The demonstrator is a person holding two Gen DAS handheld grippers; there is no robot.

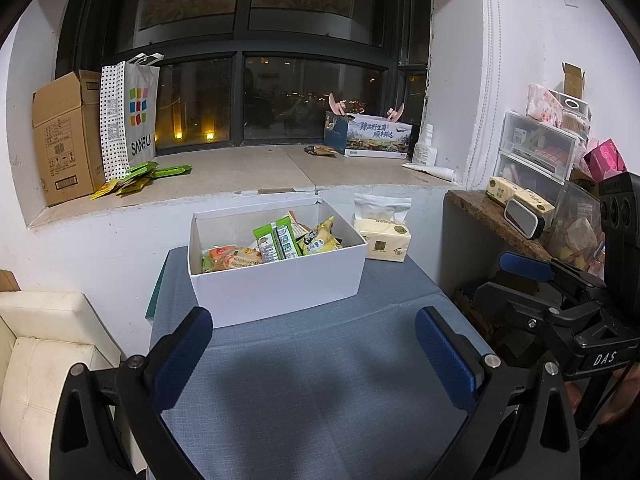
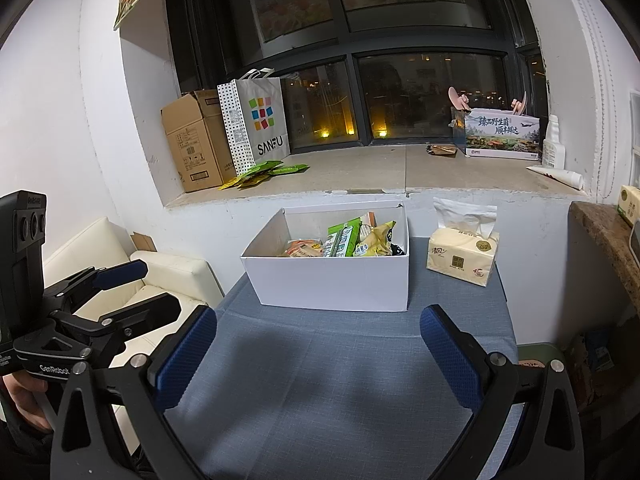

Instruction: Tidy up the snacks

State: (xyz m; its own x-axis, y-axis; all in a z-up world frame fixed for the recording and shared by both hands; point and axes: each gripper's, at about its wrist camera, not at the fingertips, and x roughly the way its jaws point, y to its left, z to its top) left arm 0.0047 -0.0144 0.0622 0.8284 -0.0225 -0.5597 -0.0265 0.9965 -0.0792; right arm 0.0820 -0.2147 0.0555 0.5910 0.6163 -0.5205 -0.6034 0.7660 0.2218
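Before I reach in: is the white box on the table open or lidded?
Open. The white box has no lid on it; the snack packets inside show over its rim in both wrist views.

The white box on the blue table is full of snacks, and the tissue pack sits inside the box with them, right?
Not quite. The white box on the blue table does hold snacks, but the tissue pack sits on the table beside the box, not inside it. The right wrist view shows this clearly.
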